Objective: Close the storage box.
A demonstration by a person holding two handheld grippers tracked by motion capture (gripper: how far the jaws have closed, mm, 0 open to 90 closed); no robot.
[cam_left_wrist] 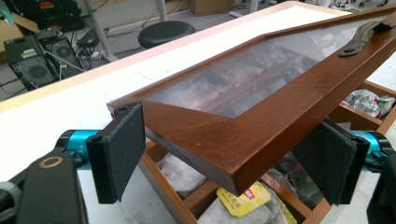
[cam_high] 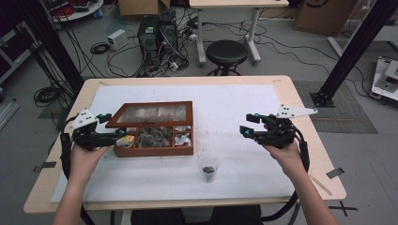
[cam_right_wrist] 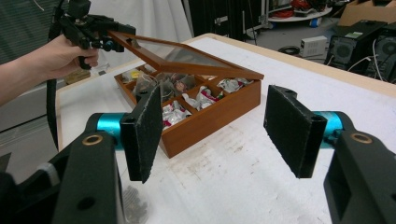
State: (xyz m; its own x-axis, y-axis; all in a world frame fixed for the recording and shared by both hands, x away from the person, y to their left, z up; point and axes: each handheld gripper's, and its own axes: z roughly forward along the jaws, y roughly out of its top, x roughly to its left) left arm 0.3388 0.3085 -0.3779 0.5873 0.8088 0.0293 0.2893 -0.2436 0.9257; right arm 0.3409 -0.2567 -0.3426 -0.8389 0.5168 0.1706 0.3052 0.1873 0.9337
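The glazed wooden lid [cam_left_wrist: 261, 88], rigid and fragile, is best gripped at its frame corner; left claw [cam_left_wrist: 224, 154] stands open around it, right claw [cam_right_wrist: 224, 135] open.

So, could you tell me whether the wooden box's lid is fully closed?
No, the glass-paned lid stands tilted open above the box.
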